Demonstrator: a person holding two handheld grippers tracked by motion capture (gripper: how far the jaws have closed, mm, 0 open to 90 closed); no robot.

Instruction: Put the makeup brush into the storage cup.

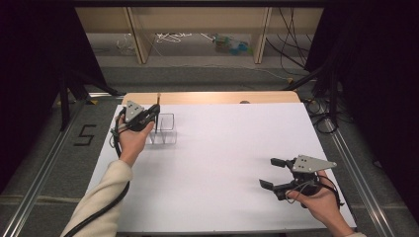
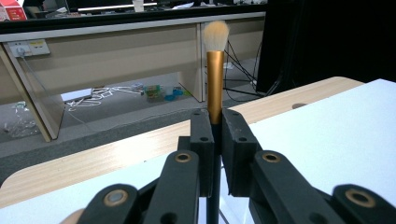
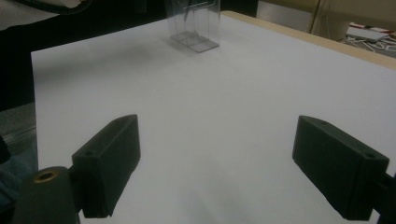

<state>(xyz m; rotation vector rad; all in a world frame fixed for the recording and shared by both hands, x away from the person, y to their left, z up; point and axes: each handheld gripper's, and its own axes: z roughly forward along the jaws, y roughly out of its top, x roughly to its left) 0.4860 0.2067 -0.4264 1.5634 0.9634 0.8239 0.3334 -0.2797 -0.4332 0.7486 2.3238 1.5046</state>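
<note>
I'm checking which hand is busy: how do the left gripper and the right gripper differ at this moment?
The left gripper is shut on an upright makeup brush; the right gripper is open with nothing between its jaws. The left gripper is at the clear organizer near the table's far side; the right gripper sits over bare white tabletop at the near side. Both are black, each held in one hand.

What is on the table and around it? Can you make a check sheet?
Surface: white table top, wooden edge at the far side.
Job's things: gold makeup brush held upright; clear plastic organizer beside it.
Clutter: nothing seen on the table.
Grippers: left tongs shut on the brush; right tongs open, holding nothing.
Cables: black cable along the sleeve.
Surroundings: wooden shelf, loose wires on the floor.
</note>
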